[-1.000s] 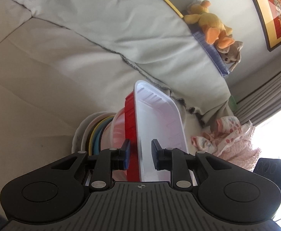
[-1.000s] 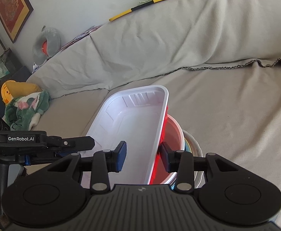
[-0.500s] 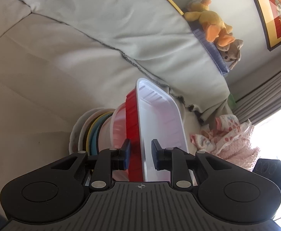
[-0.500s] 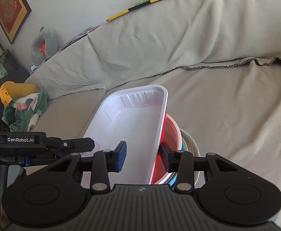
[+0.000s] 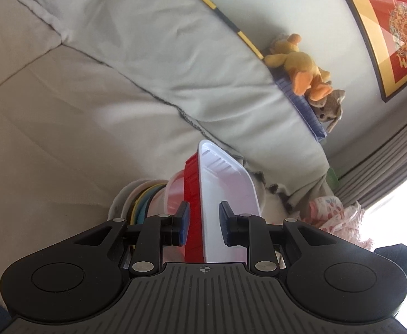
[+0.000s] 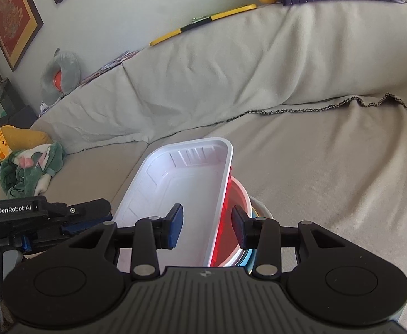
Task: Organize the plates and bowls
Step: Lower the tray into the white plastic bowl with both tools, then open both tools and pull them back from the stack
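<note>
The left gripper (image 5: pixel 202 226) straddles the near wall of the white tray (image 5: pixel 228 192); its pads look close on either side, but whether they press it I cannot tell. The right gripper (image 6: pixel 207 226) straddles the tray's right wall (image 6: pixel 175 194), with a gap showing at the inner pad, so a firm grip cannot be confirmed. The white tray sits nested in a red tray (image 5: pixel 193 194). Under the tray lies a red-lined white bowl (image 6: pixel 238 217), and below that a stack of coloured plates (image 5: pixel 142 201) on the sofa seat (image 6: pixel 328 181). Behind the tray rises the grey-covered sofa back (image 6: pixel 231 69). Beyond the tray, on top of the back, sits a yellow plush toy (image 5: pixel 298 64).
</note>
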